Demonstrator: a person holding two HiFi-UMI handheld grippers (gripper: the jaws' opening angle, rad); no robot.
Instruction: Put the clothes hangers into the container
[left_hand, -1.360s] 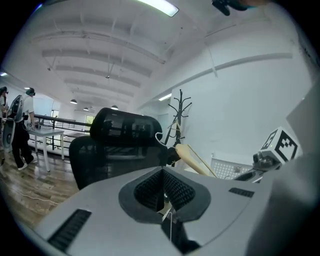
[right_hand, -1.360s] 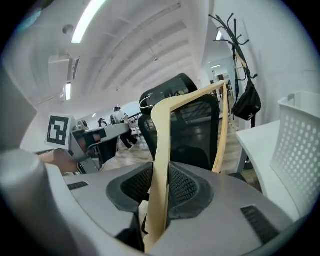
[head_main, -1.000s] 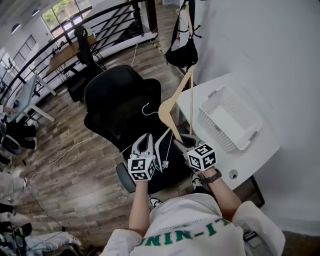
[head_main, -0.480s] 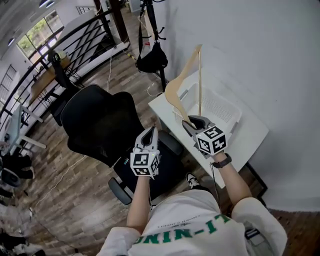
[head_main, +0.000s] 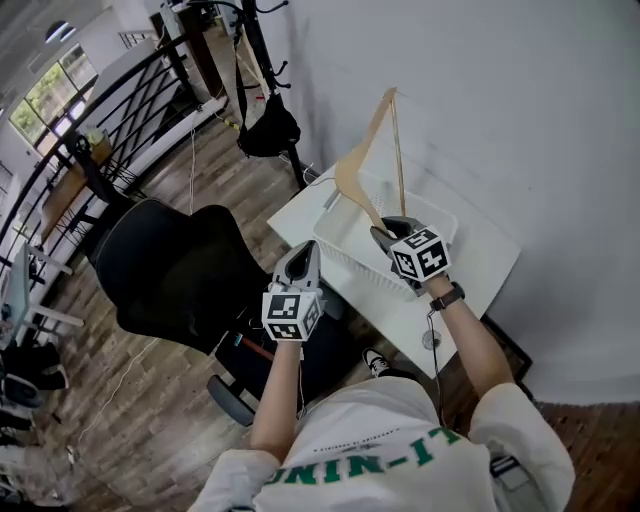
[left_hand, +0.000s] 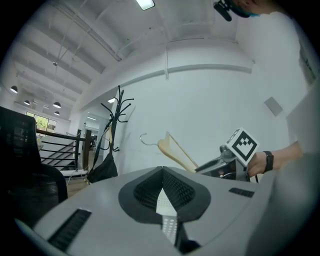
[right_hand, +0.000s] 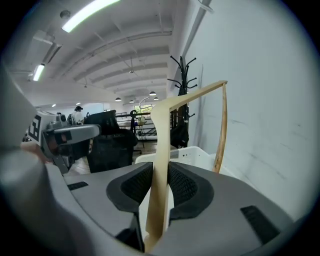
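The right gripper (head_main: 385, 232) is clamped on one wooden arm of the hanger (head_main: 355, 195), which stands up out of its jaws, tilted, just above the basket (head_main: 350, 262) on the table (head_main: 470, 270). The left gripper (head_main: 303, 255) has its jaws together on nothing, off the table's near edge over the chair (head_main: 180, 280)

Container (head_main: 345, 258) partly hidden behind right claw (head_main: 383, 232); hanger (right_hand: 161, 165) lower end buried in claw.
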